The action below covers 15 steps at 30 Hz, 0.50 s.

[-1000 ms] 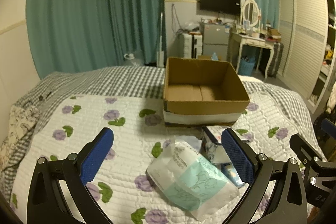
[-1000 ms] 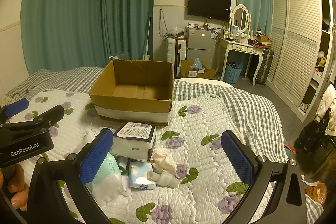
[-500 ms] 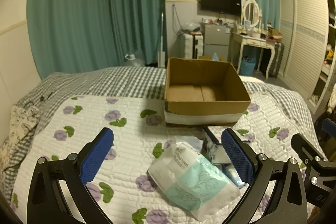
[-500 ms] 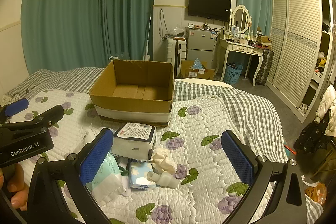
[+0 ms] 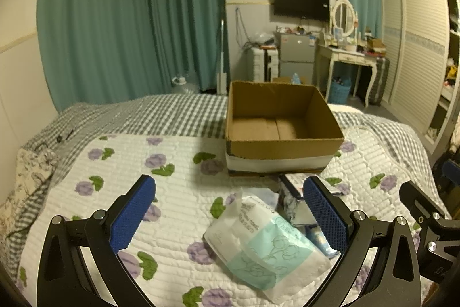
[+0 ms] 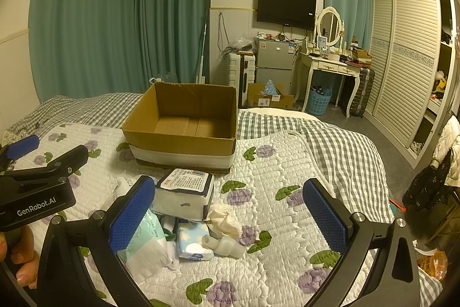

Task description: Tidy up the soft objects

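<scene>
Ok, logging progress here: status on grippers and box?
Left gripper open, right gripper open, both empty. Cardboard box empty. Soft packs piled before it. Nothing blocking.

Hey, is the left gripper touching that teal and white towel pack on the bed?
Apart. In the left wrist view the left gripper hangs wide open, and bare quilt shows between its fingers and the towel pack.

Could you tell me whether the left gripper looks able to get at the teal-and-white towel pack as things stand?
Probably yes: the left gripper is open, and the towel pack lies on top of the quilt just ahead with nothing covering it.
</scene>
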Each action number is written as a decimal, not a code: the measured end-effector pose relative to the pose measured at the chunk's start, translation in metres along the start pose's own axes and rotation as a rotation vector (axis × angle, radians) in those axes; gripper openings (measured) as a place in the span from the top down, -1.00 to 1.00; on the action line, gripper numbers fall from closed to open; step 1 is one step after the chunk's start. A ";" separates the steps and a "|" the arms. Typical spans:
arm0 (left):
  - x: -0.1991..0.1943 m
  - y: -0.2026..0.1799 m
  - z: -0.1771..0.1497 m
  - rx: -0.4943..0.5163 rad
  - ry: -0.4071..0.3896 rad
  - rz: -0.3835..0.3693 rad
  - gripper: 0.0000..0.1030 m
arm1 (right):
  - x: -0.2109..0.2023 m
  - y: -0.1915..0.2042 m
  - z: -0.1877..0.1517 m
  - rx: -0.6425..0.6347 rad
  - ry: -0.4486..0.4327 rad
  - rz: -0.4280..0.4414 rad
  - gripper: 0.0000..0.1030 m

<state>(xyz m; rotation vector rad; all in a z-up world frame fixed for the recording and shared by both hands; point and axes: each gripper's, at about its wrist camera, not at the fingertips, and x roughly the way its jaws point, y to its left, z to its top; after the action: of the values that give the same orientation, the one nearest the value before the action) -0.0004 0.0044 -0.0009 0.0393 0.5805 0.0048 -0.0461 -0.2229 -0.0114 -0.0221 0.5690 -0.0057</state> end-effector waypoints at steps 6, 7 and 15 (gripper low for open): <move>0.000 -0.001 0.000 0.008 -0.009 0.007 -1.00 | -0.001 0.000 0.000 0.002 0.000 -0.001 -1.00; 0.000 -0.001 0.000 0.009 -0.011 0.009 -1.00 | 0.000 0.000 0.000 0.004 -0.001 -0.001 -1.00; -0.008 -0.008 0.002 0.004 -0.027 0.021 -1.00 | -0.004 0.002 0.005 0.001 -0.014 0.008 -1.00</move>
<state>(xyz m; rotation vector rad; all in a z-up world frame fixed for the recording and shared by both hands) -0.0062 -0.0033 0.0047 0.0492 0.5529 0.0231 -0.0467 -0.2213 -0.0046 -0.0193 0.5549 0.0023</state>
